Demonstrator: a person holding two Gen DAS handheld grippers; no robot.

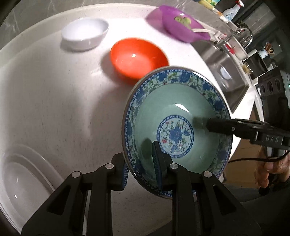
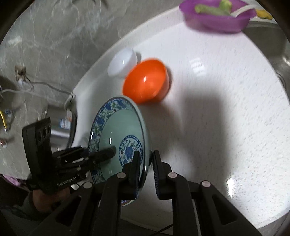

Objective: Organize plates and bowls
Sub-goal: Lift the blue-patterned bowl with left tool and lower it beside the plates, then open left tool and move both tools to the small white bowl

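Mid-task: patterned bowl (image 1: 176, 127) is held clear of the counter, centre frame, rim clamped by left gripper (image 1: 141, 174) and right gripper (image 2: 145, 172); orange bowl (image 1: 138, 57), white bowl (image 1: 85, 33) remain unstacked upper frame.

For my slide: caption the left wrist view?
Both grippers clamp the floral bowl above the counter.

Past the right edge of my white tabletop (image 1: 54, 101) I see a steel sink (image 1: 228, 72) with its curved faucet (image 1: 242, 36). A spray bottle (image 1: 232, 11) stands beyond it, against the grey marbled wall (image 2: 45, 36).
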